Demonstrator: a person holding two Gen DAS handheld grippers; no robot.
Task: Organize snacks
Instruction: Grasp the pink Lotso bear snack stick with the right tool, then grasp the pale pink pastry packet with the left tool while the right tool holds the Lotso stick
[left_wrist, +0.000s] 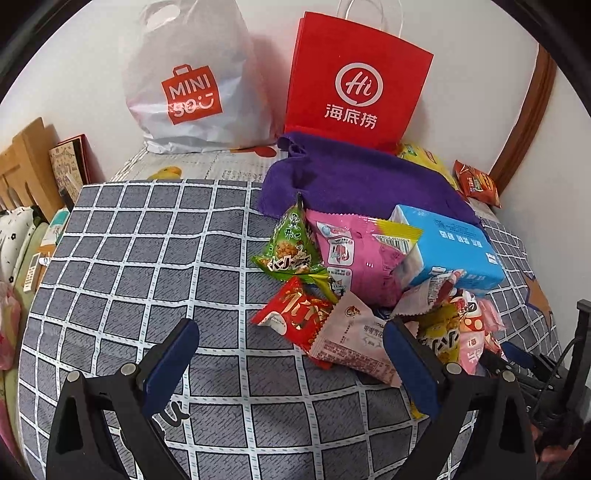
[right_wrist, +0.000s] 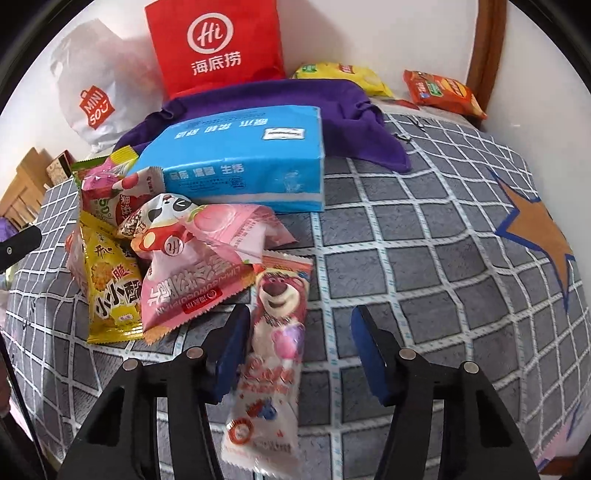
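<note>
- Grey checked bedsheet (left_wrist: 147, 266) with white grid lines covers the bed; an orange star (right_wrist: 535, 236) outlined in blue is printed on it toward the right of the right wrist view.
- Snack pile (left_wrist: 369, 280): a heap of small packets lying on the sheet, right of centre in the left wrist view.
- Green triangular packet (left_wrist: 290, 245) and red packet (left_wrist: 291, 312) form the pile's left edge; a pale pink packet (left_wrist: 354, 338) overlaps the red one.
- Blue box (right_wrist: 243, 162) rests at the back of the pile, partly on a purple cloth (right_wrist: 266, 96).
- Yellow packet (right_wrist: 110, 288) and pink triangular packet (right_wrist: 192, 288) lie side by side at the front left in the right wrist view.
- Bear-printed packet (right_wrist: 275, 332): long and narrow, touching the left finger pad of the right gripper (right_wrist: 299, 350); fingers apart, not clamped on it.
- Left gripper (left_wrist: 291, 365): fingers wide apart above the sheet; its right finger overlaps the near edge of the pile, though contact cannot be told.
- Red paper bag (left_wrist: 354, 81) and white plastic bag (left_wrist: 192, 81) stand against the wall behind the cloth.
- Yellow bag (right_wrist: 343, 74) and orange packet (right_wrist: 443, 90) lie apart from the pile, near the wall.
</note>
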